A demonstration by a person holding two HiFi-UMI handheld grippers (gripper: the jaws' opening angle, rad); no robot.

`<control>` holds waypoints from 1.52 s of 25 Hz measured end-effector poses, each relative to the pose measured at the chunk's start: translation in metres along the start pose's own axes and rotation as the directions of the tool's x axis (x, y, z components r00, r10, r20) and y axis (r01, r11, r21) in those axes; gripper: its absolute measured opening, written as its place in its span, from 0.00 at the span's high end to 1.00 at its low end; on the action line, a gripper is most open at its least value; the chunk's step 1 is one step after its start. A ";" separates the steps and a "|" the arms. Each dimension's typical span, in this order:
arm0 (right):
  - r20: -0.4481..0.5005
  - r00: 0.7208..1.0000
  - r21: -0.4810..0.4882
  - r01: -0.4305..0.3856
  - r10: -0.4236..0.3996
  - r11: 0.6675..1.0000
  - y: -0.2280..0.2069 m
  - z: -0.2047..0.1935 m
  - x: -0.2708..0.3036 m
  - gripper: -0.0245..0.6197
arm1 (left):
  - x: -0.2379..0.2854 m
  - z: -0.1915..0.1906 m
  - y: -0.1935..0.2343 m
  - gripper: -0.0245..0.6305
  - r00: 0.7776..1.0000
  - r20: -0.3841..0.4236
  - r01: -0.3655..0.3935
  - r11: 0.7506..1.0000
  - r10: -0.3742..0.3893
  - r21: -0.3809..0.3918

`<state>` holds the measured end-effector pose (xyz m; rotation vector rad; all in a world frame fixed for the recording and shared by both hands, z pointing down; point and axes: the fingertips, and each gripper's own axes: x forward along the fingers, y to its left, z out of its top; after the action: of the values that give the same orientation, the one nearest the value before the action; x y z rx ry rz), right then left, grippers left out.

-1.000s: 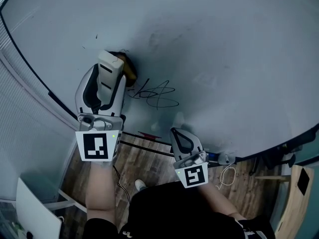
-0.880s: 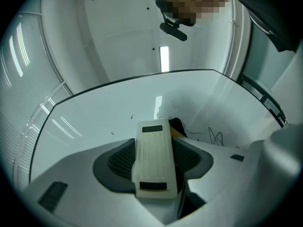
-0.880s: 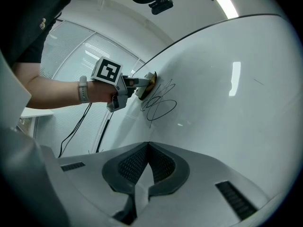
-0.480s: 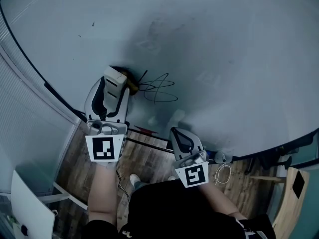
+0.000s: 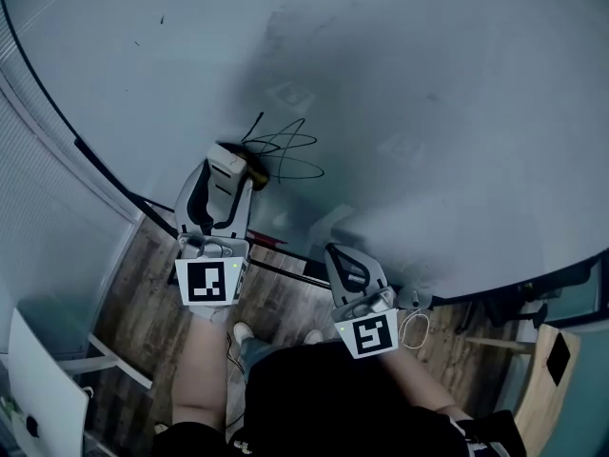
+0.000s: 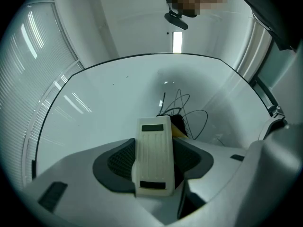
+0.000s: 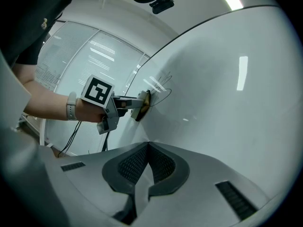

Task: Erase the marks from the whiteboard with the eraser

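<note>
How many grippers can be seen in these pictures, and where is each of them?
2. The left gripper is at the whiteboard, shut on the eraser beside the black scribble. The right gripper is lower, near the board's bottom edge, shut and empty.

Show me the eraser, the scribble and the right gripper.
eraser (image 5: 253,167), head view, its brown end.
scribble (image 5: 285,150), head view, middle of its loops.
right gripper (image 7: 148,146), right gripper view, closed jaw tips.
</note>
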<state>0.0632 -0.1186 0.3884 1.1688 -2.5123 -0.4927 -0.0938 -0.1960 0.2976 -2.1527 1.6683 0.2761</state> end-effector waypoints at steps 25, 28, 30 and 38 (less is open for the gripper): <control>0.046 0.995 0.043 0.084 -0.086 0.996 -0.020 0.009 -0.010 0.92 | 0.041 0.099 -0.014 0.58 0.993 0.112 0.041 0.999 -0.041 0.006; 0.050 0.992 0.054 0.111 -0.114 0.992 -0.024 0.012 -0.008 0.92 | 0.049 0.119 -0.015 0.57 0.988 0.142 0.063 0.997 -0.069 0.043; 0.054 0.990 0.062 0.130 -0.133 0.990 -0.027 0.014 -0.007 0.92 | 0.054 0.133 -0.017 0.57 0.983 0.162 0.079 0.995 -0.088 0.065; 0.051 0.979 0.117 0.190 -0.197 0.975 -0.031 0.012 -0.002 0.92 | 0.059 0.153 -0.022 0.57 0.959 0.254 0.099 0.989 -0.124 0.111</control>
<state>0.0792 -0.1336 0.3637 1.4726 -2.5193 -0.4473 -0.0435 -0.1777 0.1409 -2.0301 1.3805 0.4162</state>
